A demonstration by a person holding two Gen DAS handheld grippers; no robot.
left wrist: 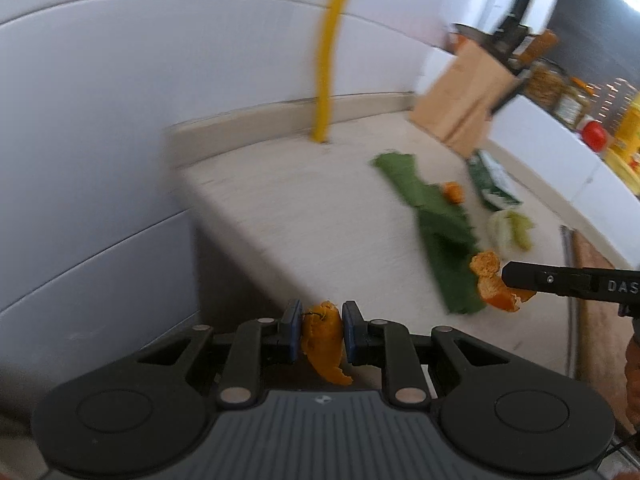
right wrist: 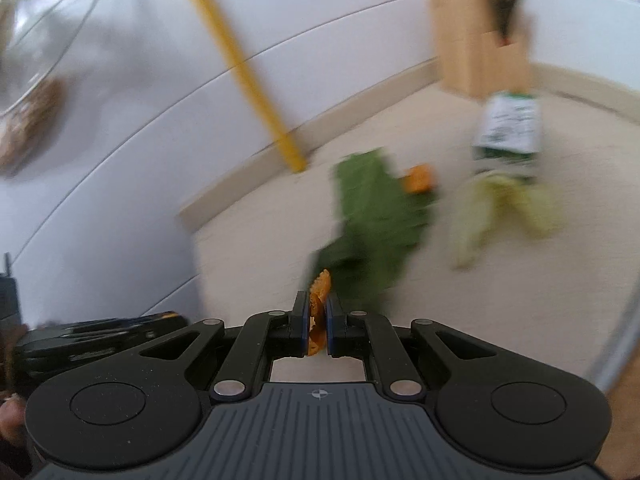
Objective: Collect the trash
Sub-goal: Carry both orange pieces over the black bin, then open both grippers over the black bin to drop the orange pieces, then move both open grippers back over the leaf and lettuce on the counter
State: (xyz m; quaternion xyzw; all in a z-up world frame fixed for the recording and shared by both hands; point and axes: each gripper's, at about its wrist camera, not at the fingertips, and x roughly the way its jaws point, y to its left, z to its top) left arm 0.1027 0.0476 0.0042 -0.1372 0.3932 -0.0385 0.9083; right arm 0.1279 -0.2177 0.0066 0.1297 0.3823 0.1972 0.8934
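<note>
Orange peel was in both grips at once: the left gripper (left wrist: 321, 330) had its blue pads pinched on a curled strip of orange peel (left wrist: 323, 342), and the right gripper (right wrist: 318, 326) was squeezed almost shut on a thinner peel piece (right wrist: 319, 312), edge-on between the pads. Judged from the look of it, this stuff was light, leathery and floppy, with little to weigh a hand down, but a curl could slip or tear if pinched only at its tip; the thick middle of a strip looked the safer hold. More trash lay on the pale countertop (left wrist: 300, 208) towards its right side: a long green leaf (left wrist: 434, 224), limp and likely to drape when lifted, a small orange scrap (left wrist: 454, 192) touching it, a pale banana peel (left wrist: 510, 228) just beside, and a green-and-white wrapper (left wrist: 492, 182) nearer the back edge. A tan paper bag (left wrist: 460, 108) stood at the back right corner, a yellow pole (left wrist: 326, 80) rose at the back edge, and jars crowded a shelf beyond, so reaches that way looked tight.
</note>
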